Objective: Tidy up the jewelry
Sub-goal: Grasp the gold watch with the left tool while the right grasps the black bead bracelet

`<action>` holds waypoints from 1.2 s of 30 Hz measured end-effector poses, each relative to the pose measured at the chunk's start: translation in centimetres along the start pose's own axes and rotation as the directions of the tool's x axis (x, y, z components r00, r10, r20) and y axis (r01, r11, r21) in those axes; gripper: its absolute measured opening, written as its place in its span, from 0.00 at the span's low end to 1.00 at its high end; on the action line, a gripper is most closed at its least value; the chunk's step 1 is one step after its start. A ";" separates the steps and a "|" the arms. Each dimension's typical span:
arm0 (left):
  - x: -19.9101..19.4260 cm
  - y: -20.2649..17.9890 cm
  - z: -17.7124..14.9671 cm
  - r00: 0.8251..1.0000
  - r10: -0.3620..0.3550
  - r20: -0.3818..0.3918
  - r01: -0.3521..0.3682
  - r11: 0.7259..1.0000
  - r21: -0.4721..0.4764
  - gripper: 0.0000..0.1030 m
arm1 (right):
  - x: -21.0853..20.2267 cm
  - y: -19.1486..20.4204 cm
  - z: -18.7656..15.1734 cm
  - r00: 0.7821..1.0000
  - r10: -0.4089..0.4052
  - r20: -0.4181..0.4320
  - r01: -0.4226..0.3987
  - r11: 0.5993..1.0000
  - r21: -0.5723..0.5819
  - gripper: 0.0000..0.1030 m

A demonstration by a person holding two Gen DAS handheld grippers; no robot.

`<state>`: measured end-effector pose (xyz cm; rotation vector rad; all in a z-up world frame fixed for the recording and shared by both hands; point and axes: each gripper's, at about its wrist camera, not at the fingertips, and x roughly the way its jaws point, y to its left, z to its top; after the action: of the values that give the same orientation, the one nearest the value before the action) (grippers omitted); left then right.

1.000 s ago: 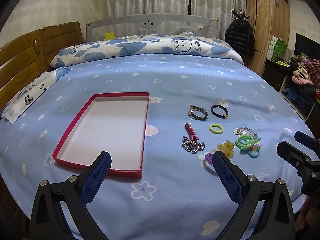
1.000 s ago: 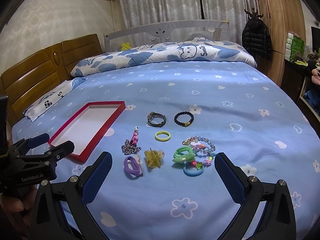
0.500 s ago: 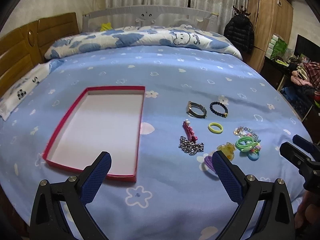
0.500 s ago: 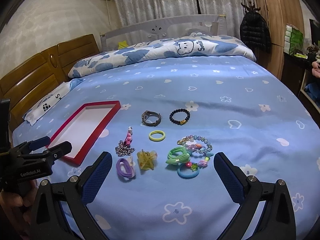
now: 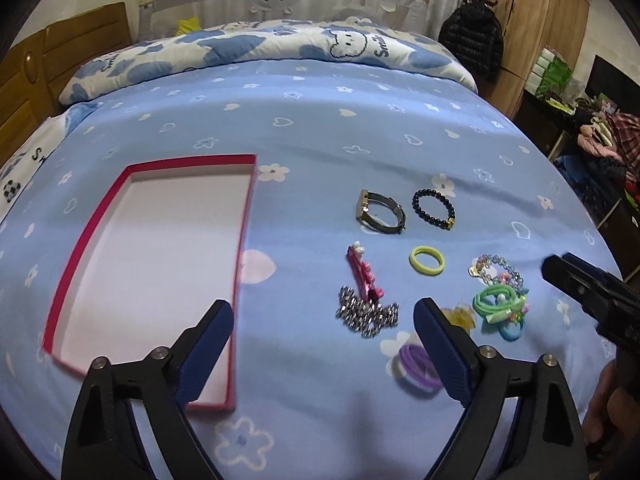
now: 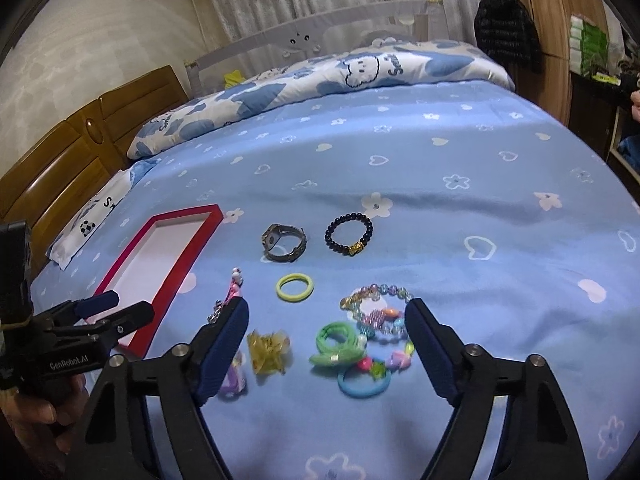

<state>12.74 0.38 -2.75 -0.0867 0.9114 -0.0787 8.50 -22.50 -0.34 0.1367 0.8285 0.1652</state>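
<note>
Jewelry lies loose on the blue bedsheet: a watch (image 5: 378,212), a black bead bracelet (image 5: 434,210), a yellow-green ring (image 5: 427,260), a pink clip (image 5: 364,272), a silver chain (image 5: 366,314) and a purple hair tie (image 5: 418,364). To their left lies a red-rimmed box (image 5: 192,159) with a bare white floor. My left gripper (image 5: 323,308) hovers over the chain, jaws closing, pads touching nothing. My right gripper (image 6: 327,306) hangs over the green hair tie (image 6: 338,342), the yellow clip (image 6: 268,346) and the colourful bead bracelet (image 6: 376,312), jaws also closing on nothing.
A folded cloud-print quilt (image 5: 280,44) lies across the far side of the bed, before a white rail. The wooden headboard (image 6: 80,140) is on the left, and a wardrobe (image 5: 540,20) and cluttered shelves are on the right. A hand (image 6: 32,404) holds the left gripper.
Both grippers have come forward and tilted down toward the bed, so the jewelry looks nearer. The jaws of both stand narrower than before.
</note>
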 end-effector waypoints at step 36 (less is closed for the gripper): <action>20.7 -3.2 10.7 0.968 -0.035 -0.248 0.059 0.994 0.087 0.24 | 17.3 -4.2 6.4 0.949 -0.064 -0.309 0.080 0.996 0.040 0.13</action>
<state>33.71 -4.55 -12.13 -0.0106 1.1531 -0.1796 25.11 -23.57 -9.27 0.1311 1.1487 0.0967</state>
